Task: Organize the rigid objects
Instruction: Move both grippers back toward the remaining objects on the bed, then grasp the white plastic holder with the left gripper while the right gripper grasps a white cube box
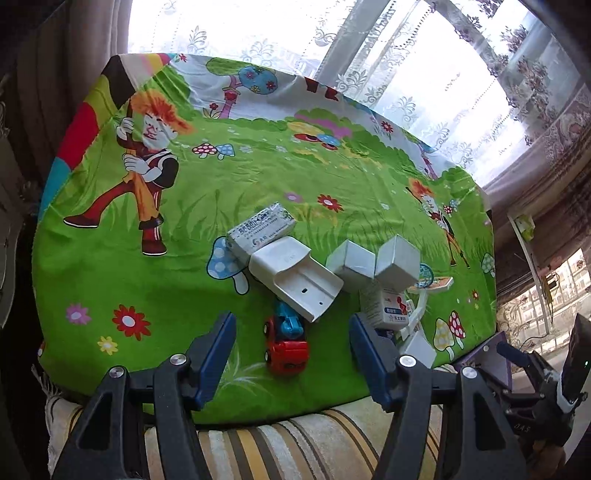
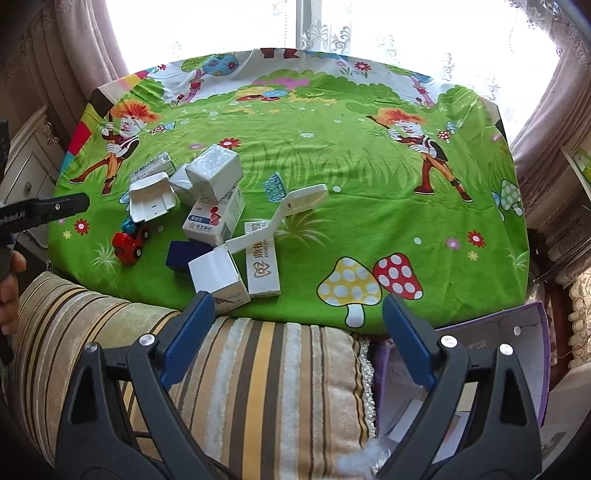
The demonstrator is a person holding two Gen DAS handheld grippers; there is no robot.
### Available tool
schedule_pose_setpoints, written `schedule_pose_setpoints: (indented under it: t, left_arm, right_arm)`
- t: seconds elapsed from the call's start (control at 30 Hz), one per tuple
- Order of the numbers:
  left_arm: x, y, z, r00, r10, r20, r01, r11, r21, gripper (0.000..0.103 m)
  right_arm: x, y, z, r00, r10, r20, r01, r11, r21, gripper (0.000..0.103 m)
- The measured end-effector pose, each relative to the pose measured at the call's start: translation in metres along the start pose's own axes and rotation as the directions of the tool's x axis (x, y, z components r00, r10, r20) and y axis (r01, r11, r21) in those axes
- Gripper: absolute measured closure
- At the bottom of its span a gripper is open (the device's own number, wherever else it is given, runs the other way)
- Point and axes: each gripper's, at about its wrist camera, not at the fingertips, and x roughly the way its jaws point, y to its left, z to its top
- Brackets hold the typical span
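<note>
Both tongs, left [image 1: 291, 332] and right [image 2: 299, 310], gape empty over a cartoon-print bench [image 2: 332, 155] strewn with boxes [image 2: 216, 170] beside lace-curtained windows [image 2: 388, 29].

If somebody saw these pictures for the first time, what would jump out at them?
The bright green cartoon cloth covering the table, printed with mushrooms and flowers. On it, at its near left, lies a jumble of white boxes with a red toy car at the jumble's left edge. Both open grippers, left and right, hold nothing.
</note>
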Motion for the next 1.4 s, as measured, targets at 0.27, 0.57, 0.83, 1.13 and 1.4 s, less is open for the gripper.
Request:
schedule_pose_setpoints:
  t: [0.27, 0.57, 0.83, 1.13, 1.4]
  left_arm:
    - [0.042, 0.043, 0.025, 0.985, -0.151, -0.081, 0.119, 0.943, -0.311, 0.038]
    - [0.083, 0.068, 0.026, 0.954, -0.293, -0.071, 0.212, 0.820, -0.531, 0.040]
    - [0.104, 0.066, 0.022, 0.936, -0.341, -0.084, 0.236, 0.789, -0.568, 0.040]
    - [0.115, 0.068, 0.021, 0.926, -0.372, -0.061, 0.267, 0.761, -0.591, 0.053]
    - [0.116, 0.076, 0.016, 0.915, -0.403, -0.035, 0.302, 0.739, -0.602, 0.075]
  right_arm:
    - [0.021, 0.029, 0.006, 0.995, 0.087, -0.045, -0.089, 0.994, -0.057, 0.009]
    - [0.041, 0.047, 0.013, 0.989, 0.122, -0.085, -0.131, 0.985, -0.111, 0.009]
    - [0.059, 0.052, 0.016, 0.987, 0.118, -0.109, -0.132, 0.982, -0.134, 0.016]
    - [0.074, 0.051, 0.017, 0.982, 0.123, -0.144, -0.142, 0.982, -0.126, 0.035]
    - [0.075, 0.048, 0.015, 0.979, 0.147, -0.141, -0.163, 0.981, -0.109, 0.054]
